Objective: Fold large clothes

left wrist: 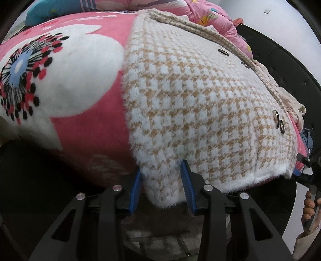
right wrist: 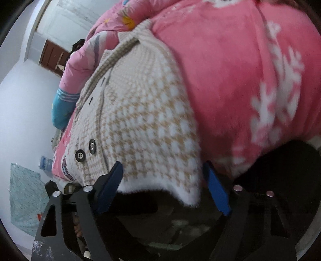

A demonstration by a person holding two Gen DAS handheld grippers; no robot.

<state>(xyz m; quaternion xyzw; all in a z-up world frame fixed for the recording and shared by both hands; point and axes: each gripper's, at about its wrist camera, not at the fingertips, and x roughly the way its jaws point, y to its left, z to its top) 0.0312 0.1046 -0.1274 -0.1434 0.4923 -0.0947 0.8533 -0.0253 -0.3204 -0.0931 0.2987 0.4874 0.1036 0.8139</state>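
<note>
A fuzzy tan-and-white houndstooth coat (left wrist: 192, 104) with dark buttons (left wrist: 276, 118) lies spread on a pink flowered blanket (left wrist: 60, 80). Its hem hangs over the bed's near edge. My left gripper (left wrist: 161, 176) is open, and its blue pads (left wrist: 186, 184) stand on either side of a hanging hem corner without pressing it. In the right wrist view the same coat (right wrist: 144, 120) shows with its buttons (right wrist: 86, 150) at the left. My right gripper (right wrist: 163, 176) is open wide around the other hem corner (right wrist: 188, 192).
A pink quilt (left wrist: 216, 18) is bunched at the back of the bed. A black frame (left wrist: 280, 66) runs along the right. The person's hand on the other gripper (left wrist: 310, 202) shows at far right. A teal cloth (right wrist: 26, 196) lies on the floor at left.
</note>
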